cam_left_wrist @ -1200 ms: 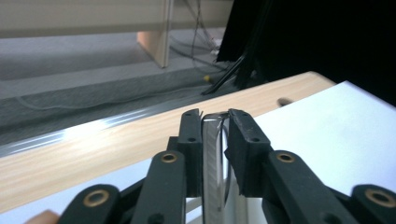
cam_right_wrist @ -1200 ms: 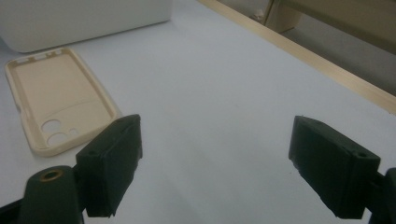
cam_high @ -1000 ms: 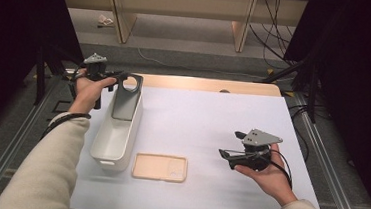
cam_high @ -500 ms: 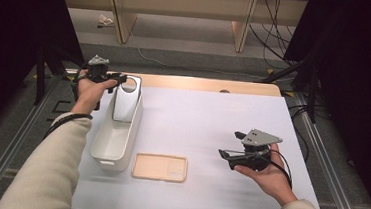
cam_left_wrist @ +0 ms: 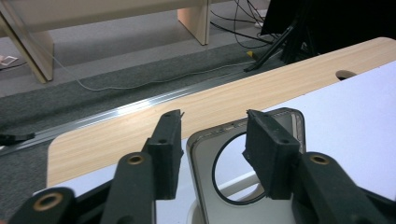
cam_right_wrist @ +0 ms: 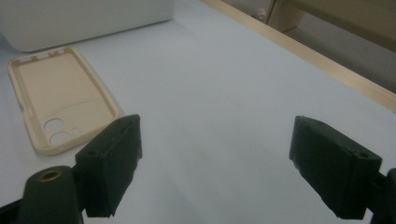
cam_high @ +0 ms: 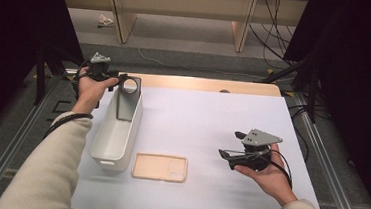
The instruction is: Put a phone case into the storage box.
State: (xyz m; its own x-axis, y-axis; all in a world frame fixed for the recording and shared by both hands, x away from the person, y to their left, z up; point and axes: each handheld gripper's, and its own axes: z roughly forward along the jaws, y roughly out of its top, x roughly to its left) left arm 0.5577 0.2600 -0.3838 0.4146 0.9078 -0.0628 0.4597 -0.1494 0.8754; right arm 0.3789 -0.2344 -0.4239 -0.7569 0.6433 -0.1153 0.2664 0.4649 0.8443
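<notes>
A clear phone case with a dark ring (cam_high: 127, 96) stands upright at the far end of the long white bin (cam_high: 104, 147), leaning on its end wall. My left gripper (cam_high: 119, 79) hovers just over the case's top edge, open. In the left gripper view the case (cam_left_wrist: 201, 156) sits below and beyond the parted jaws of the left gripper (cam_left_wrist: 212, 135). A beige phone case (cam_high: 160, 167) lies inside-up on the table next to the bin. My right gripper (cam_high: 225, 155) is held low over the table's right half, open and holding nothing; in its own view the right gripper (cam_right_wrist: 215, 154) points toward the beige case (cam_right_wrist: 60, 105).
A white mat (cam_high: 212, 121) covers the table, with a bare wooden strip (cam_high: 200, 84) and a cable hole (cam_high: 223, 91) along the far edge. Metal rails run down both sides. The bin's wall (cam_right_wrist: 84, 18) stands beyond the beige case.
The left gripper carried the clear case from a tilt above the bin down into its far end and let go; the case now stands on its own. The right gripper stayed still.
</notes>
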